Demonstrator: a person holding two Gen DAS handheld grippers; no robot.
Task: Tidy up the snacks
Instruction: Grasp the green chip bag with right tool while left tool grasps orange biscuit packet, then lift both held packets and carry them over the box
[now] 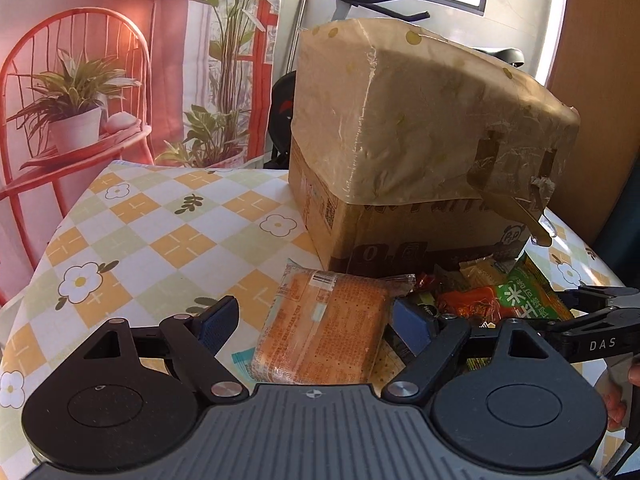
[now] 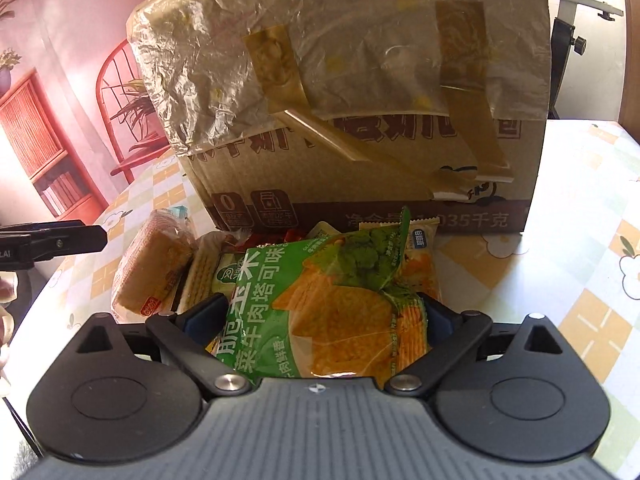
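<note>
Left wrist view: left gripper (image 1: 316, 322) spread wide, straddling the orange cracker pack (image 1: 324, 328) lying flat on the checked tablecloth (image 1: 160, 216), in front of the cardboard box (image 1: 400, 168); left pad clear of the wrapper, right pad close by, contact unclear. Pack looks light, stiff as a block, contents brittle, film slick; best taken across the long sides, gently. Right wrist view: right gripper (image 2: 320, 316) has its fingers against both flanks of the green chip bag (image 2: 320, 300), apparently pinching it, atop the snack pile (image 2: 208, 264) beside the box. Bag puffy, soft, crushable; hold mid-body, lightly.
</note>
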